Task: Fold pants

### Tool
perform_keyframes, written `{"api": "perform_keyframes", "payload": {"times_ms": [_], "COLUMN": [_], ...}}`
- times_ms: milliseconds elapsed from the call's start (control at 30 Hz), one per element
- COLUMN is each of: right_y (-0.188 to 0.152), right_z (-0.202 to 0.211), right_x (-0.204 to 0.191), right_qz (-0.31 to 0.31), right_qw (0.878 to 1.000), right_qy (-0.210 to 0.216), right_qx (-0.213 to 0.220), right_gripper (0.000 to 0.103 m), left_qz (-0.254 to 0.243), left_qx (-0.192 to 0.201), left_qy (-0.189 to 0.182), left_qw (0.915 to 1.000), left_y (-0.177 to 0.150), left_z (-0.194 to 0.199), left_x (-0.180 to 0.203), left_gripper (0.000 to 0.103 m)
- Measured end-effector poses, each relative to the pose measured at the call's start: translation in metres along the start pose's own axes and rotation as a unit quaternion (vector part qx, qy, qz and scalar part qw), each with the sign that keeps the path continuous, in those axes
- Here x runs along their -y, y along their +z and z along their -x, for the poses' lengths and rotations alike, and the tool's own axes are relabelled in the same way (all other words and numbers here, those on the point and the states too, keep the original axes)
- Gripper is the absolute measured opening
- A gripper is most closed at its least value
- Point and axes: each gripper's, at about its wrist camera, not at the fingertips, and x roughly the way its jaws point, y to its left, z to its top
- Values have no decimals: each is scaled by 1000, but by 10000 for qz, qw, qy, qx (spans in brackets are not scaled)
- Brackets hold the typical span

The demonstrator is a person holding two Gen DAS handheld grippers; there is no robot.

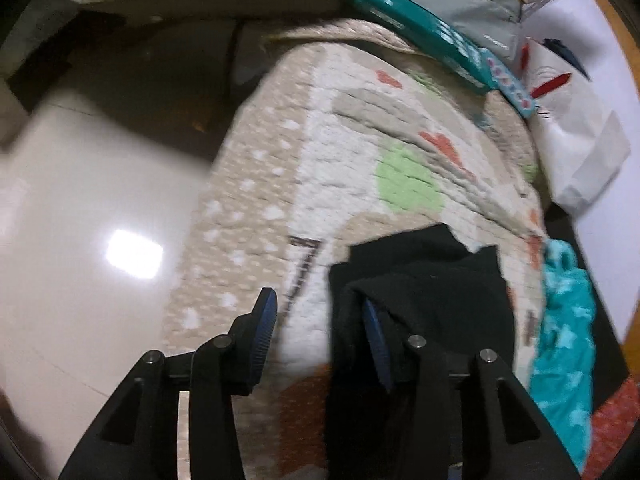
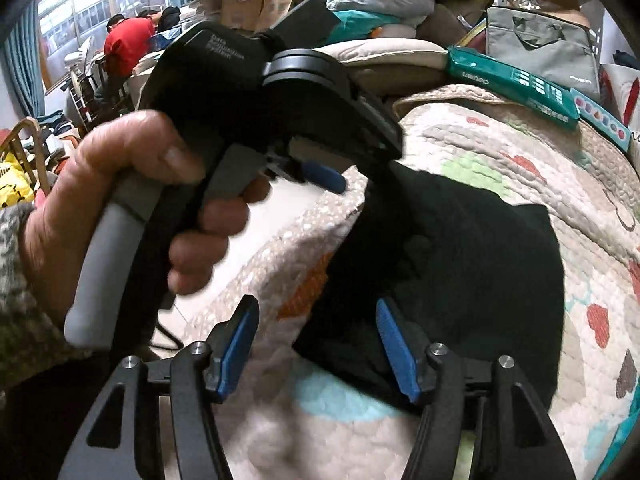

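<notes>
The black pants [image 2: 480,256] lie bunched on a patterned quilt [image 2: 500,148] near its left edge. In the left wrist view the pants [image 1: 424,276] drape over the right finger of my left gripper [image 1: 320,320], whose jaws stand wide apart with no cloth pinched between them. My right gripper [image 2: 316,332] is open, its right finger at the near edge of the pants, its left finger over bare quilt. The left gripper also shows in the right wrist view [image 2: 320,176], held in a hand, at the pants' far left edge.
The quilt [image 1: 360,152] covers a bed whose left edge drops to a shiny pale floor [image 1: 80,200]. A teal box [image 1: 420,28], a grey bag [image 1: 468,4] and a white bag [image 1: 580,120] line the far side. A turquoise cloth [image 1: 568,340] lies at right.
</notes>
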Motion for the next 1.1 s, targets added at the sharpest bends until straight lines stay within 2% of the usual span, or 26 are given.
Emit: {"api": "perform_keyframes", "payload": {"times_ms": [67,167,300,467,567,667,700,733,833,900,967,1000,1100], "right_y": [-4,-7,-14,-11,-6,2,5,10,31,41,51,56,67], "right_z": [6,16,35,68,77,79,78,74,49,32,4,-13,-53], "right_x": [5,18,36,73,105,140,150,160,183,189,191,191,195], "right_qz": [-82,-281,-620,-1137,-1587,-2219,-2376,-2518,-2732,-2618,-2318,-2106,-1652], "right_qw": [10000,9996,9980,9924,9848,9715,9676,9642,9601,9641,9703,9715,9684], "right_qy": [6,-20,9,-51,-256,-205,-175,-125,-138,-279,-687,-1036,-1648], "right_qx": [1,18,86,475,659,812,832,822,585,357,-59,-334,-881], "right_gripper": [66,66,66,67,67,67,67,67,67,67,67,67,67], "left_qz": [228,735,1379,989,510,79,-30,-126,-84,10,43,20,23], "left_qx": [-10,296,418,550,650,523,437,324,201,202,263,285,353], "left_qy": [-33,437,298,499,307,99,113,281,710,754,750,735,669], "left_qw": [9997,9959,9891,9923,9961,9985,9990,9990,9972,9969,9968,9969,9971], "left_y": [2,5,6,-5,-18,-24,-24,-25,-26,-28,-28,-28,-29], "left_z": [5,18,39,60,64,51,43,30,3,-5,-7,-7,-8], "left_x": [-8,-29,-60,-36,5,39,47,54,50,41,36,35,30], "left_gripper": [45,44,44,44,44,45,45,45,45,55,62,63,67]}}
